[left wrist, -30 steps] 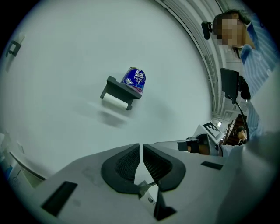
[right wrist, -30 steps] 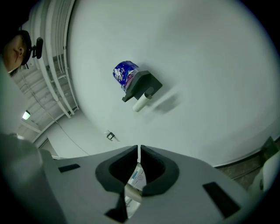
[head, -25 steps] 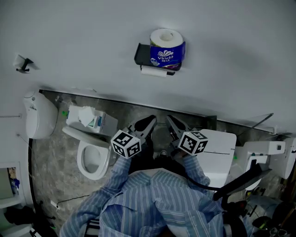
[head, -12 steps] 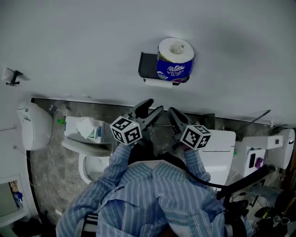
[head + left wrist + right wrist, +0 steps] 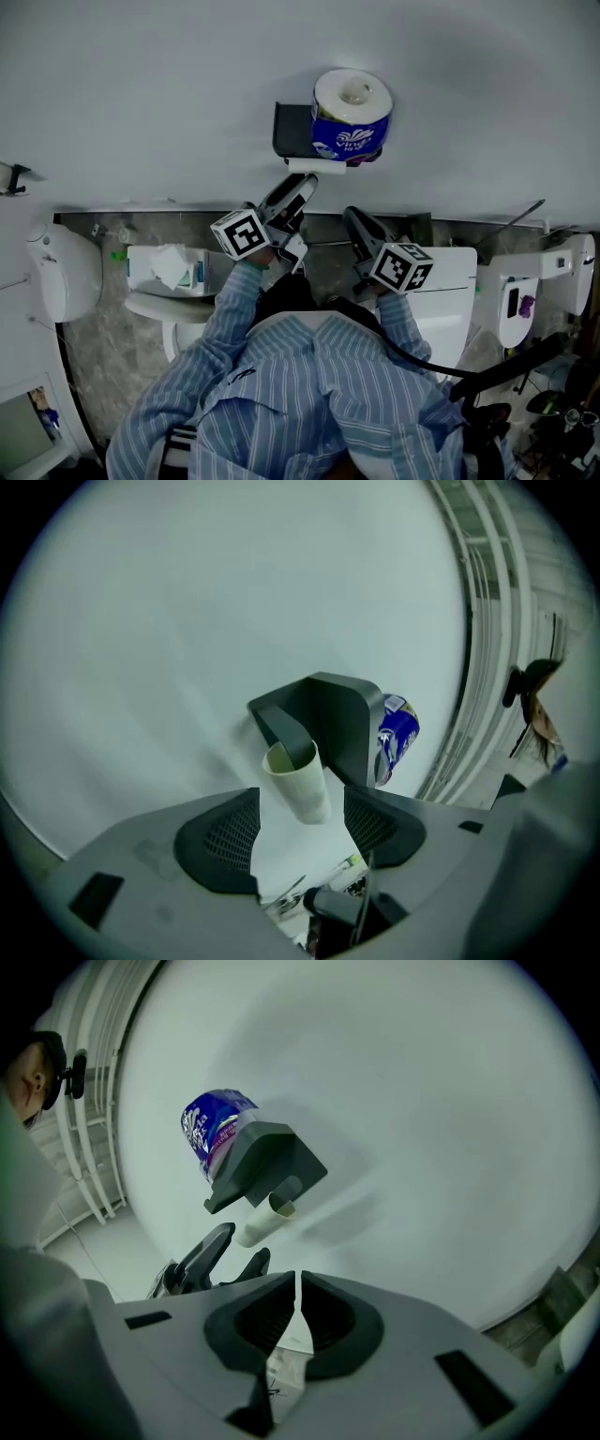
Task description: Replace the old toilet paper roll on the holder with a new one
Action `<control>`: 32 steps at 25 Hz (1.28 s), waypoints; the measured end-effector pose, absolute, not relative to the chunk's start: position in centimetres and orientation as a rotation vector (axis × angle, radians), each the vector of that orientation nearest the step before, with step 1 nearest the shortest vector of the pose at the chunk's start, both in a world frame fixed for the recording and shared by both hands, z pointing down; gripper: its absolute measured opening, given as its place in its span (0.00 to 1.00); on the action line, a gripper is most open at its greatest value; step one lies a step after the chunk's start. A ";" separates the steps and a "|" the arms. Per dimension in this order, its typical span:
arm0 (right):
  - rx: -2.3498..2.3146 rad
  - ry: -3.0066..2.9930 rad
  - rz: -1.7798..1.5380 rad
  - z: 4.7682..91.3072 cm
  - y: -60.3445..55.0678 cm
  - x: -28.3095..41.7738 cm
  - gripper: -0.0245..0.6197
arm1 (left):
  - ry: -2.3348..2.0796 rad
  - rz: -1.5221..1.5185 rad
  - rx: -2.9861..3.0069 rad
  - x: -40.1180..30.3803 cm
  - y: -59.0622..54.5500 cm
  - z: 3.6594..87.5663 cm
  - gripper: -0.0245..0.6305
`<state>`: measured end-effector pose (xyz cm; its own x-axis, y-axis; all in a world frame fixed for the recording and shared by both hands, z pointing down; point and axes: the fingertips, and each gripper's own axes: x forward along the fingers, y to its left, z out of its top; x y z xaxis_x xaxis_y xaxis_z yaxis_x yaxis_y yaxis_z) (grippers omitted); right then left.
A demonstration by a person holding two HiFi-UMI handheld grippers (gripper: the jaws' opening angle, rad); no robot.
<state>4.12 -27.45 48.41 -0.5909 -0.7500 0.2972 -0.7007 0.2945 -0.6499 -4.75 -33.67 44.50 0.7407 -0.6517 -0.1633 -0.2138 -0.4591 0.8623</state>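
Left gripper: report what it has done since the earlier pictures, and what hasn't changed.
The left gripper moved up toward the holder, rolling as it went. Its jaws have just been opening and now stand apart around the end of the empty tube, not gripping it. The right gripper shifted up slightly and stayed shut, empty. The tube stays on the holder, the wrapped new roll on top.
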 end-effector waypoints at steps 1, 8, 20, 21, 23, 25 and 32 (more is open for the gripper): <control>-1.396 2.471 -1.191 48.5 -27.5 4.2 0.07 | -0.642 -0.634 1.999 -4.9 -34.0 44.4 0.43; -1.438 2.445 -1.215 49.3 -27.3 4.7 0.07 | -0.543 -0.718 2.010 -4.5 -34.9 43.2 0.43; -1.440 2.439 -1.247 50.1 -26.6 4.4 0.07 | -0.451 -0.820 1.861 -4.2 -35.9 43.1 0.32; -1.443 2.434 -1.248 50.1 -26.6 4.5 0.07 | -0.442 -0.811 1.865 -3.9 -35.8 43.0 0.32; -1.452 2.426 -1.245 50.2 -26.7 4.8 0.07 | -0.428 -0.792 1.877 -3.4 -35.7 43.0 0.31; -1.464 2.417 -1.243 50.2 -26.6 5.3 0.07 | -0.419 -0.777 1.882 -2.7 -35.6 43.1 0.31; -1.520 2.363 -1.231 50.2 -26.0 7.7 0.07 | -0.373 -0.723 1.905 0.2 -35.6 43.0 0.31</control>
